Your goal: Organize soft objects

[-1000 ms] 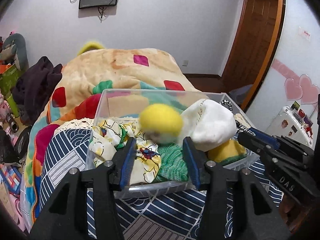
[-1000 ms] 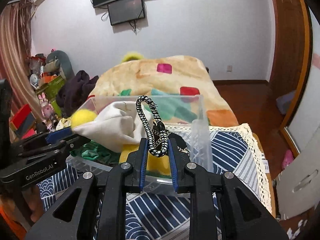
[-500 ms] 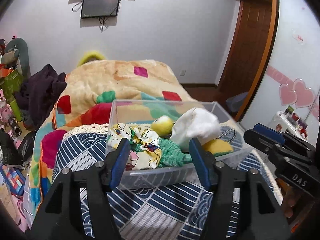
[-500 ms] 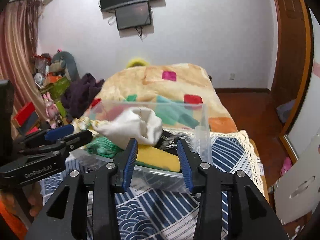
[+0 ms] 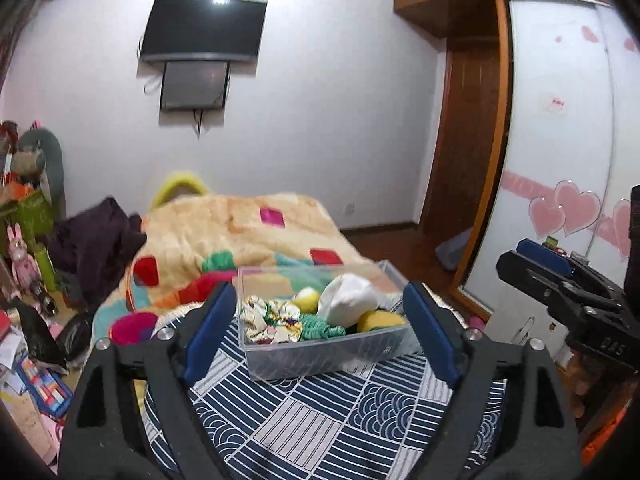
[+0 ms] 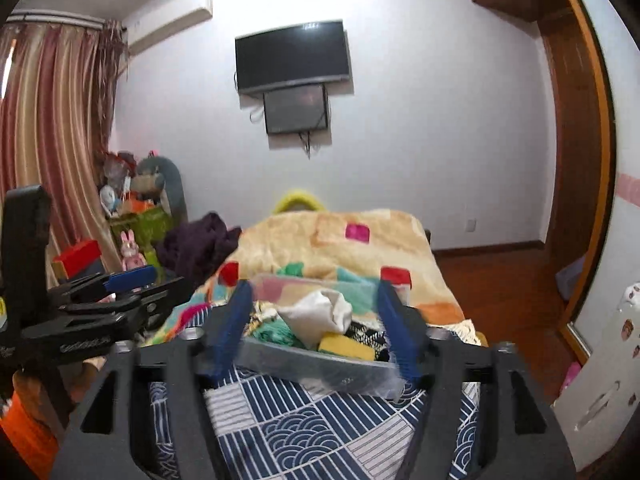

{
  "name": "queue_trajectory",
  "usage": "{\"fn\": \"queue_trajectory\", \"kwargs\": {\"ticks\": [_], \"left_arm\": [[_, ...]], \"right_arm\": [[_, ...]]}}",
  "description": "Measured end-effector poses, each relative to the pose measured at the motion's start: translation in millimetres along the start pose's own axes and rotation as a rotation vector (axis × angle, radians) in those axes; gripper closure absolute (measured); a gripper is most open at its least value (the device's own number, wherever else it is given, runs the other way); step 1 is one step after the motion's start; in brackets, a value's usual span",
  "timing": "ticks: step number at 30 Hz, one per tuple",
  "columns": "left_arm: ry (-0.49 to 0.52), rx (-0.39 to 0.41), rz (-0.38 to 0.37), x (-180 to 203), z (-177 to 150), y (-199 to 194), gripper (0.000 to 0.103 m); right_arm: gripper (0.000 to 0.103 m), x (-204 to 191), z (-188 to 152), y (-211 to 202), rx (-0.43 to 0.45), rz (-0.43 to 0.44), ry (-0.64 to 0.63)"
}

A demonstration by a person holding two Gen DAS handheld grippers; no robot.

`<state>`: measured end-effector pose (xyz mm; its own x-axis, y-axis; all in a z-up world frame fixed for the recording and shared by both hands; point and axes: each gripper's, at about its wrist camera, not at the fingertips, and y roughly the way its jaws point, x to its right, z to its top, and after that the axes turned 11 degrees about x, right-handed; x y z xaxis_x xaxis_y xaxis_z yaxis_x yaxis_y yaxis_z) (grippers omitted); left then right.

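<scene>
Left gripper (image 5: 318,338): jaws spread wide, nothing between them, held back from the bin and above the cloth.
Right gripper (image 6: 316,330): jaws wide apart and empty, facing the bin from the near side.
Clear plastic bin (image 5: 320,360): sits on the navy patterned tablecloth (image 5: 320,420), with the bed behind it.
White cloth bundle (image 5: 352,300): inside the bin, piled highest, right of centre in the left wrist view.
Floral scrunchie (image 5: 272,318): inside the bin, at its left end.
Green knitted piece (image 5: 320,326): inside the bin, between the scrunchie and the white bundle.
Yellow sponge (image 6: 346,346): inside the bin, at the near wall under the white bundle.
Black-and-white cord (image 6: 366,332): inside the bin, beside the sponge.
Patchwork blanket (image 5: 240,236): covers the bed beyond the bin.
</scene>
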<state>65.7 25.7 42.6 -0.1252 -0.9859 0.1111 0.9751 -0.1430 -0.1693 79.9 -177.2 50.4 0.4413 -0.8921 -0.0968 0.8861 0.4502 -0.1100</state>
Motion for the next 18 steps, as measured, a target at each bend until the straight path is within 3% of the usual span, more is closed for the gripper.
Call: {"fn": "queue_trajectory", "kwargs": {"ticks": [2, 10, 18], "left_arm": [[0.004, 0.019, 0.000, 3.1, 2.9, -11.0, 0.008], [-0.015, 0.070, -0.003, 6.6, 6.6, -35.7, 0.002], [-0.002, 0.094, 0.024, 6.7, 5.1, -42.4, 0.001]], "right_arm": [[0.025, -1.7, 1.1, -5.4, 0.032, -0.011, -0.002], [0.003, -7.9, 2.5, -12.3, 0.075, -0.022, -0.002], [0.001, -10.0, -1.2, -16.2, 0.091, -0.042, -0.014]]}}
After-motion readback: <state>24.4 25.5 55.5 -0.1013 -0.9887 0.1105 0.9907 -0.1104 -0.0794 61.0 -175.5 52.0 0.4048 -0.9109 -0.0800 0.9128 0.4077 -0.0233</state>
